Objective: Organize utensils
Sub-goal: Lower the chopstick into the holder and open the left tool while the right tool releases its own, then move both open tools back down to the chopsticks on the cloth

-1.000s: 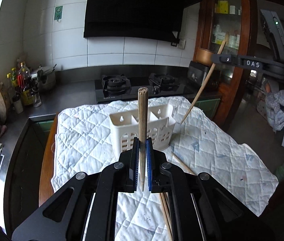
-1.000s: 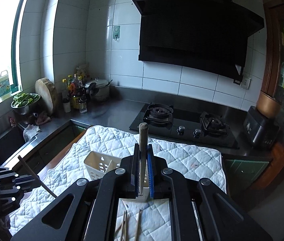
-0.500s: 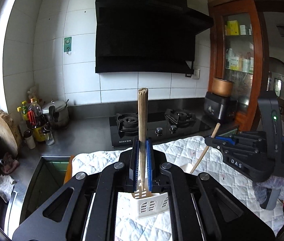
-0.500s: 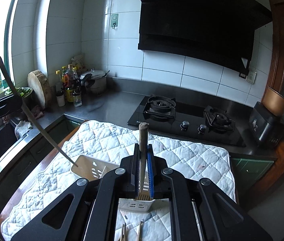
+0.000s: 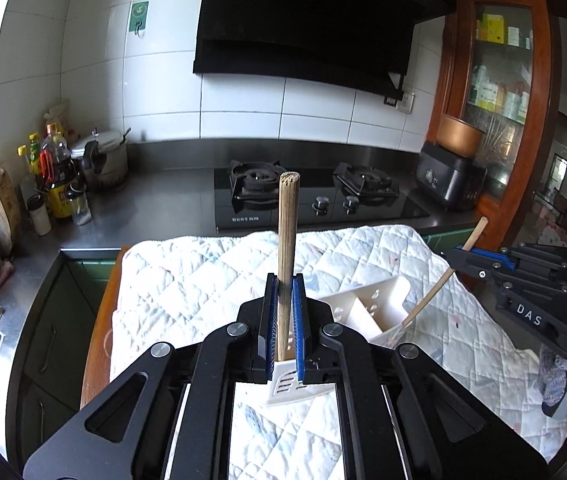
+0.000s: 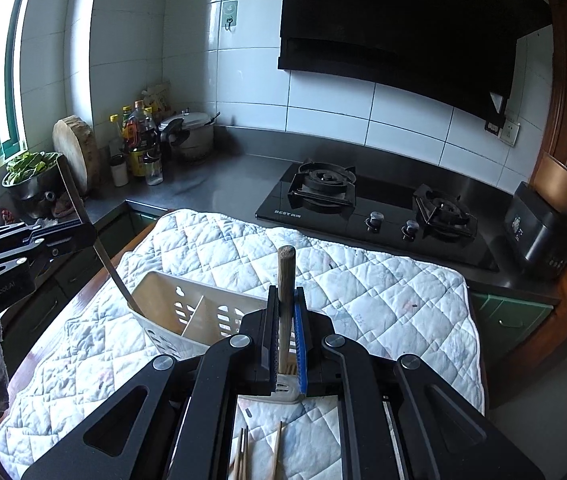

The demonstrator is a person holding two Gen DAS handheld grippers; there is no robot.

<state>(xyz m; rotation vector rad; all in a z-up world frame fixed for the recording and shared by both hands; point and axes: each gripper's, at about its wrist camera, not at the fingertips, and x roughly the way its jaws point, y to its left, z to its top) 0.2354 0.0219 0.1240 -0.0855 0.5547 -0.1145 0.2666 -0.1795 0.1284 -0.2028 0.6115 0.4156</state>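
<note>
My left gripper is shut on a wooden chopstick that stands upright between its blue pads. Just beyond and below it sits the white slotted caddy on the quilted cloth. My right gripper comes in from the right, and the tip of its chopstick is inside the caddy. In the right wrist view, my right gripper is shut on its chopstick. The left gripper holds a chopstick slanting into the caddy's left compartment.
Loose chopsticks lie on the cloth near its front edge. Behind the cloth is a black gas hob. Bottles, a pot, a round wooden board and a bowl of greens stand at the left.
Both grippers have closed in over the caddy from either side. Each chopstick's lower end, earlier above or beside the caddy, now dips into it. Both stay gripped.
</note>
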